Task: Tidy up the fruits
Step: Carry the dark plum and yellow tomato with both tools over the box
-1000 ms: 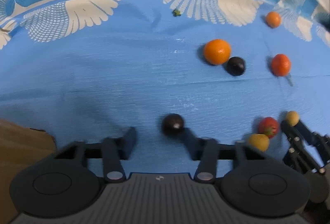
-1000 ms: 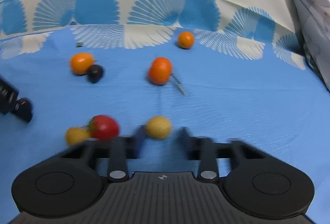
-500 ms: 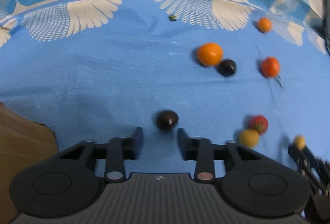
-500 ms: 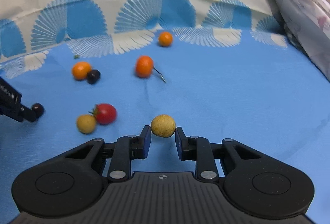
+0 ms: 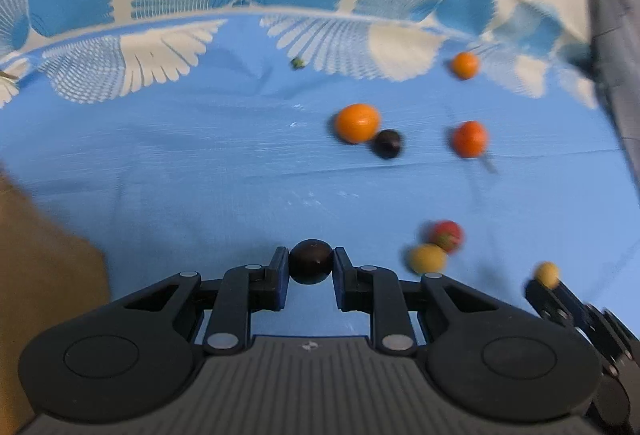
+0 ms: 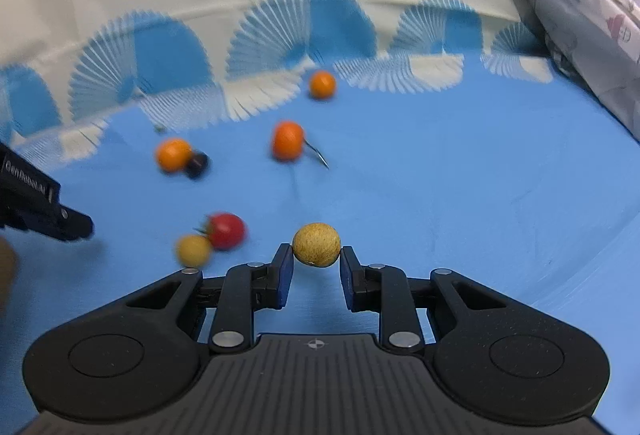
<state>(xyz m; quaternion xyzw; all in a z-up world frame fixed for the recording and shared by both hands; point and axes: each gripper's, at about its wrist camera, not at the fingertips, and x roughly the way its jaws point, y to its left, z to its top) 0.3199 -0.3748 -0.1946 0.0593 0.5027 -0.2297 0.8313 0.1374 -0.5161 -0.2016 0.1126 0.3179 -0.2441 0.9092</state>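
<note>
My left claw (image 5: 311,267) has just been closing and now pinches a small dark round fruit (image 5: 311,261) between its blue pads. My right claw (image 6: 316,262) is clamped on a tan rough-skinned round fruit (image 6: 316,244), pads touching both sides; that claw also shows at the lower right of the left view.

Loose fruit lies on the blue cloth with white fan print (image 6: 460,175). Nearest, left of my right claw: a small yellow round fruit (image 6: 194,250) touching a red tomato-like fruit (image 6: 225,230). Further out, a large orange round fruit (image 6: 173,154) with a second dark round fruit (image 6: 197,164) just beside it. To their right, a reddish-orange fruit (image 6: 287,140) with a thin dark stem lying beside it. Farthest, a small orange fruit (image 6: 322,84) near the fan border. A brown surface (image 5: 40,275) sits at the left edge of the left view. The views are blurred.
</note>
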